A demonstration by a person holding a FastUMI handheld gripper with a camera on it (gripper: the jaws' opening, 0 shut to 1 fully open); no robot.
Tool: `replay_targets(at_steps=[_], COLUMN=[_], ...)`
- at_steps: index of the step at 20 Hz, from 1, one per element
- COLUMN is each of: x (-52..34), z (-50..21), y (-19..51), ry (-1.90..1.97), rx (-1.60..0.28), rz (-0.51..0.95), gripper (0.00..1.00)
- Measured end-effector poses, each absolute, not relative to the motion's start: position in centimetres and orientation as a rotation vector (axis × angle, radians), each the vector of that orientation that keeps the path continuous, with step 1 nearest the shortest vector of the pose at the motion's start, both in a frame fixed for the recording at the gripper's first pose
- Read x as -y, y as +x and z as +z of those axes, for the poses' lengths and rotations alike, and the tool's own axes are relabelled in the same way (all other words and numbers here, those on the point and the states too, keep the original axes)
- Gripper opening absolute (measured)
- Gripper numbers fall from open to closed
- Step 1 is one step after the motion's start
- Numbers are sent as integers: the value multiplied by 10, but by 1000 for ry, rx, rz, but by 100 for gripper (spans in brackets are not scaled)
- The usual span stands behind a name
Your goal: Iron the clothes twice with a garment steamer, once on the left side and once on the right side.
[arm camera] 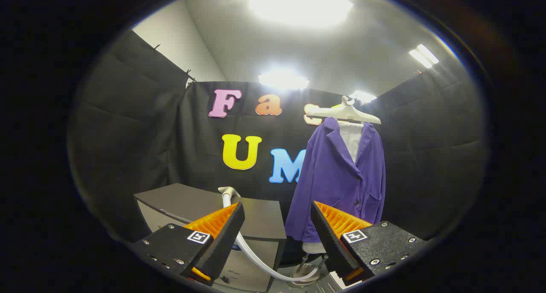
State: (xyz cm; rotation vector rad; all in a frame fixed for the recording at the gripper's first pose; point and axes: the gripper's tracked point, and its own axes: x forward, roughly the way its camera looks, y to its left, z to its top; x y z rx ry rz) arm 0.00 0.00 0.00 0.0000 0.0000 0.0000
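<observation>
Although the left finger hides most of it, we see the steamer head [229, 193] lying on a grey box-shaped cabinet [256, 220], and its pale smooth hose [260, 263] curves down between the fingers to a base [305, 280] that is partly cut off. Our gripper [277, 216] is wide open and holds nothing. To the right, beyond the fingers, a purple jacket [337, 182] of soft cloth hangs on a white hanger [345, 111] over a white shirt [352, 139]
</observation>
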Motion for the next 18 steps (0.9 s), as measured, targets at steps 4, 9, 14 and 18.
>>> replay_targets(at_steps=[4, 9, 14, 18], x=[15, 34, 48, 68], z=[10, 19, 1, -4], y=[-5, -8, -17, -31], ry=[43, 24, 9, 85], rx=[-5, -17, -75, -51], rz=[41, 93, 181, 218], gripper=[96, 96, 95, 95])
